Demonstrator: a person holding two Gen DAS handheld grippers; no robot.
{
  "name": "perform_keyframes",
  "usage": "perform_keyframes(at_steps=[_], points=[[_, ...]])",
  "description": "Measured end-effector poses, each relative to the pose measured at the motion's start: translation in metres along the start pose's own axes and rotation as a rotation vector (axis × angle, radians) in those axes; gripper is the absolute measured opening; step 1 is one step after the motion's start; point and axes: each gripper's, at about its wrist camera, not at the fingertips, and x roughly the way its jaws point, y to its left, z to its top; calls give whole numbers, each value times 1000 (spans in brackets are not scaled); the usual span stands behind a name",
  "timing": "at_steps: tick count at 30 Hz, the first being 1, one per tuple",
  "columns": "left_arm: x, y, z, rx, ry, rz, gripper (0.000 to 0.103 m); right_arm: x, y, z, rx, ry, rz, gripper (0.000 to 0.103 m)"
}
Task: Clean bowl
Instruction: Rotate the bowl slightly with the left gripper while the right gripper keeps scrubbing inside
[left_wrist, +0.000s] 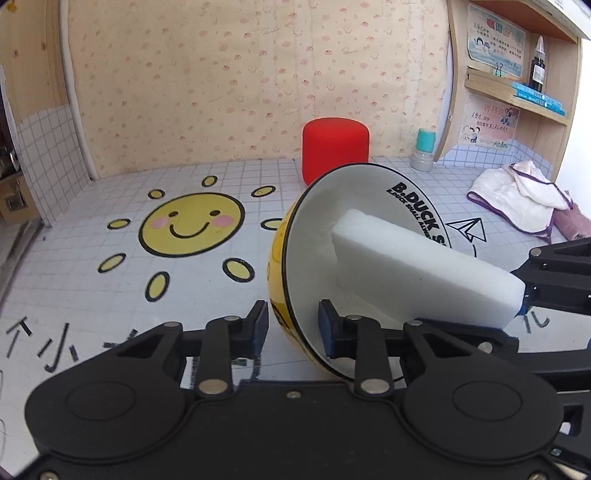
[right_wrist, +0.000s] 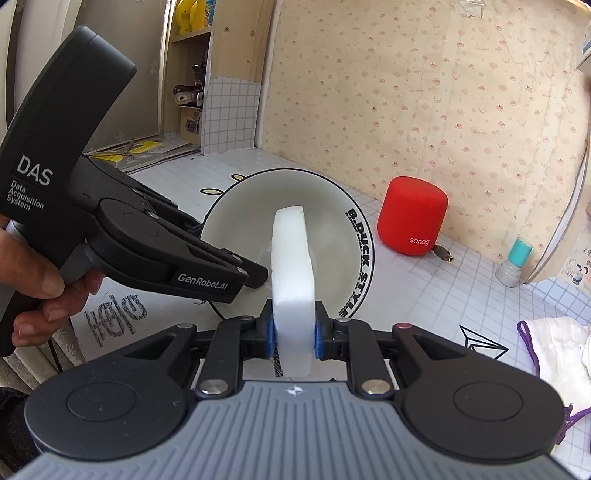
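Note:
A bowl (left_wrist: 317, 225), yellow outside and white inside with a black rim and "B.DUCK" lettering, is tipped on its side with its opening facing right. My left gripper (left_wrist: 293, 328) is shut on its lower rim, one finger outside the wall and one inside. A white sponge block (left_wrist: 417, 273) presses into the bowl's inside, held from the right by my right gripper (left_wrist: 532, 288). In the right wrist view, the right gripper (right_wrist: 294, 334) is shut on the sponge (right_wrist: 293, 273), which stands on edge and reaches into the bowl (right_wrist: 243, 221). The left gripper (right_wrist: 255, 275) holds the rim from the left, with a hand (right_wrist: 48, 295) on its handle.
A red cylindrical speaker (left_wrist: 335, 147) (right_wrist: 412, 221) stands behind the bowl by the wall. A small teal-capped bottle (left_wrist: 424, 147) (right_wrist: 515, 264) is to its right. A white cloth with purple trim (left_wrist: 517, 195) (right_wrist: 554, 354) lies at the right. A wooden shelf (left_wrist: 517, 96) rises at the far right.

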Motion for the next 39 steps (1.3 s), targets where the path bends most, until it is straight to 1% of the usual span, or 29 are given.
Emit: perform_keyframes(at_steps=[4, 9, 14, 19, 24, 26, 30, 32, 37, 39], points=[[0, 6, 1, -16, 8, -3, 31, -2, 3, 2, -12, -18, -15, 22], [-2, 11, 1, -24, 10, 3, 31, -7, 5, 6, -32, -28, -13, 23], [-4, 5, -1, -8, 4, 1, 31, -6, 6, 6, -31, -25, -13, 24], [-2, 6, -1, -10, 8, -1, 31, -10, 7, 7, -23, -46, -27, 26], [-1, 5, 1, -14, 12, 0, 31, -8, 7, 9, -18, -67, -19, 25], [0, 6, 0, -16, 13, 0, 31, -4, 6, 9, -9, -58, 6, 22], [-1, 7, -1, -11, 6, 7, 31, 0, 9, 6, -4, -49, 15, 21], [-1, 6, -2, -5, 3, 11, 31, -1, 8, 6, 4, -53, 6, 21], [-2, 5, -2, -6, 1, 9, 31, -5, 4, 9, 16, -80, -89, 21], [-2, 4, -2, -5, 2, 7, 31, -7, 4, 9, 6, -84, -100, 21]])
